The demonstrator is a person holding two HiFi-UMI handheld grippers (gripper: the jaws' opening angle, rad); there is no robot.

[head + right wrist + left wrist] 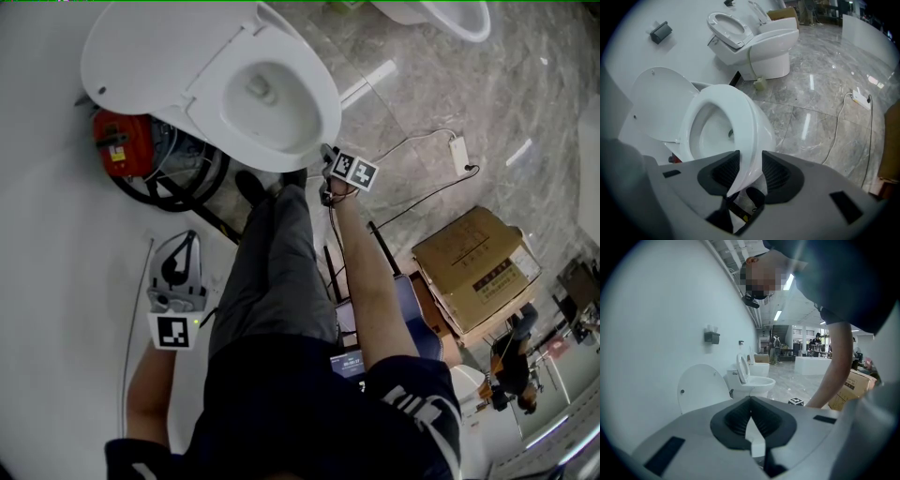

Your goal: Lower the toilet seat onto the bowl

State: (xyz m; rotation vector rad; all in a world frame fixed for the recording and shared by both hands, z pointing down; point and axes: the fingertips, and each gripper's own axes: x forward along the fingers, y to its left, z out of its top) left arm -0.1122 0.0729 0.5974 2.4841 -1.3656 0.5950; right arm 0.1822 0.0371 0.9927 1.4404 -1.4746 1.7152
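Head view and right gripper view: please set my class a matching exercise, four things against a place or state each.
1 white toilet lid
2 red box-shaped device
3 brown cardboard box
4 right gripper

A at the head view's right, away from the white toilet bowl
B clamped on the white toilet seat, at its front edge
C raised
D tucked beside that bowl

Pairs: 1-C, 2-D, 3-A, 4-B

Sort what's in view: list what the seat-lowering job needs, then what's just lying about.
Job: toilet seat, toilet bowl, lid, right gripper clamped on the seat's front edge.

Lying about: cardboard box, power strip, red unit, black hose coil, second toilet; left gripper idle, shut.
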